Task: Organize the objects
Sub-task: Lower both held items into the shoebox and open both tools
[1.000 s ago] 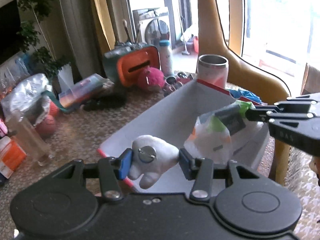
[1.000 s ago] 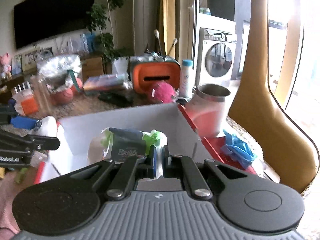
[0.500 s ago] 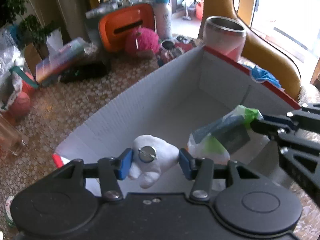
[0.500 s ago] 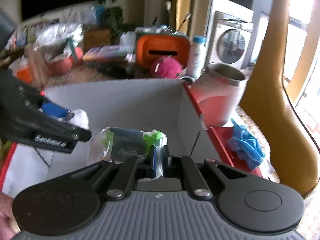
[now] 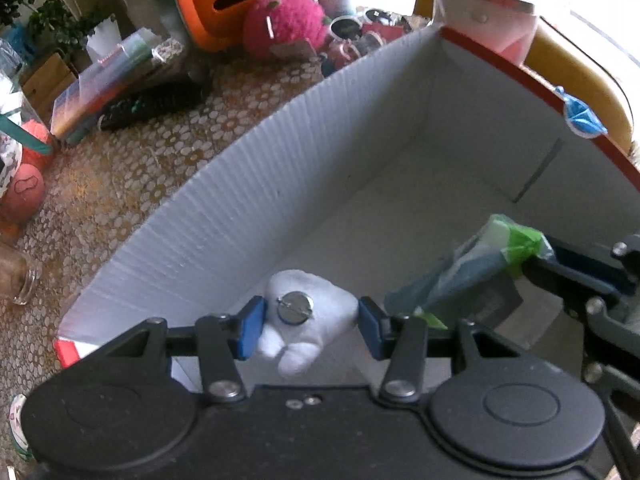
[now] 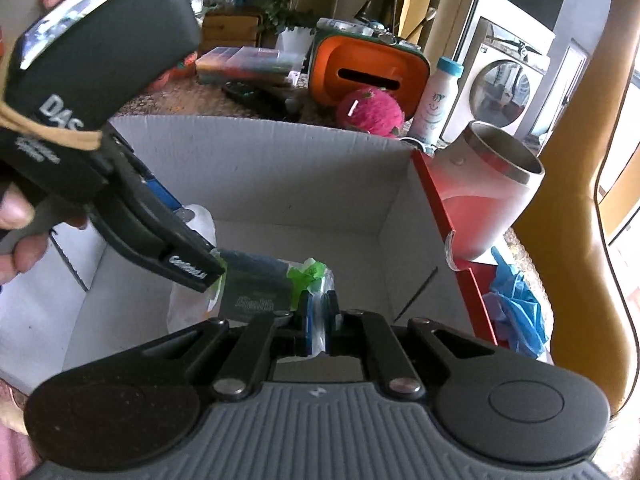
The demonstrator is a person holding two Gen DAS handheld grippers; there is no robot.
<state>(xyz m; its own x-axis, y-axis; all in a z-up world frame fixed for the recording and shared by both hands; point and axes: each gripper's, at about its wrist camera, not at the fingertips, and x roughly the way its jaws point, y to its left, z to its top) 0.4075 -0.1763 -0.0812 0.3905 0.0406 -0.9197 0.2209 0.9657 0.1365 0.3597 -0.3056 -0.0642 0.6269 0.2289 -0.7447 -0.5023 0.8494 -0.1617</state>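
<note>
The left gripper (image 5: 310, 328) points steeply down into a white corrugated box (image 5: 224, 216) with a red outer rim, and its blue pads (image 5: 250, 328) pinch a small white plush toy (image 5: 308, 320) from both sides. A round metal badge (image 5: 295, 308) sits on the toy, which hangs just above the box floor near the near wall. The right gripper (image 6: 318, 322) has its pads pressed together on the crumpled edge of a clear plastic packet (image 6: 276, 284) with a dark label and green parts inside; the packet sticks out ahead of the fingers, over the inside of the box (image 6: 304, 168). In the right wrist view the tip of the left gripper (image 6: 192, 270) lies against the far end of that packet, and a hand (image 6: 18, 236) grips its handle at the left edge. In the left wrist view the packet (image 5: 476, 272) shows just to the right of the toy, held from the right by the other gripper (image 5: 536, 256). Behind the box on the patterned bench (image 5: 120, 168) stand an orange tissue holder (image 5: 236, 0), a pink fluffy ball (image 5: 284, 24), a white bottle (image 6: 438, 96) and a steel-rimmed tumbler (image 6: 492, 200). A blue crumpled glove (image 6: 516, 308) lies beside the box's red flap
</note>
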